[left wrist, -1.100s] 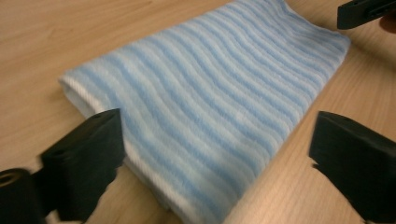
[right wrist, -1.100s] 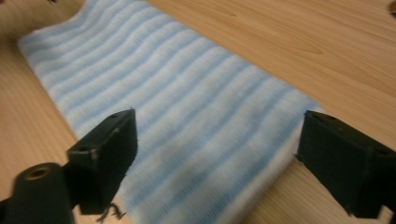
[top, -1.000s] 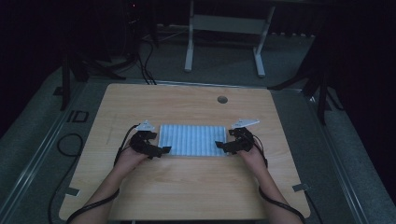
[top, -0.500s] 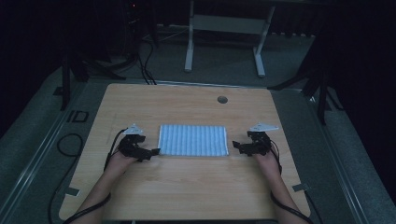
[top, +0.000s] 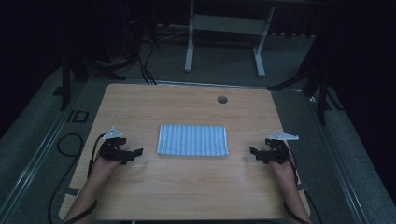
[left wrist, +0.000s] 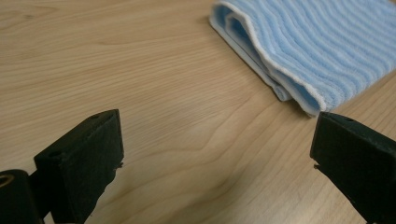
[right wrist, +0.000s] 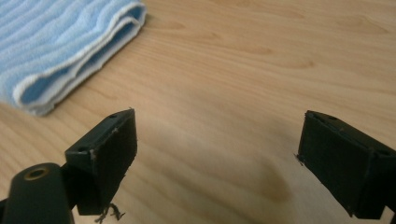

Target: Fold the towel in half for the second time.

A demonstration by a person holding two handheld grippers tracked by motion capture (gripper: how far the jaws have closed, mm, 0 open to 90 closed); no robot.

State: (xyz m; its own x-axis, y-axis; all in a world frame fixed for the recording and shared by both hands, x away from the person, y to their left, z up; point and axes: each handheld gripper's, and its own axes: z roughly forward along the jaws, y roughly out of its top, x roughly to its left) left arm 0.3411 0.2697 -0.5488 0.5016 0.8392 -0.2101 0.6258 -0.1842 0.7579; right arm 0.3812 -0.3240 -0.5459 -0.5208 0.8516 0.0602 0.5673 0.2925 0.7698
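Folded blue striped towel looks soft, light and floppy, so I'd pinch its layered corners with my left gripper and right gripper, both spread wide and empty beside it.

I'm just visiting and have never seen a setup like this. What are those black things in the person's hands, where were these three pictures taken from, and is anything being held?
No robot here: a person holds a hand-held black left gripper and a matching right gripper, each with two fingers. The high view looks down from above on the light wooden table. The other two pictures come from small cameras riding on each gripper, looking along its fingers. In the middle of the table lies a folded blue-and-white striped towel. Nothing is held: both grippers are open, resting either side of the towel, apart from it.
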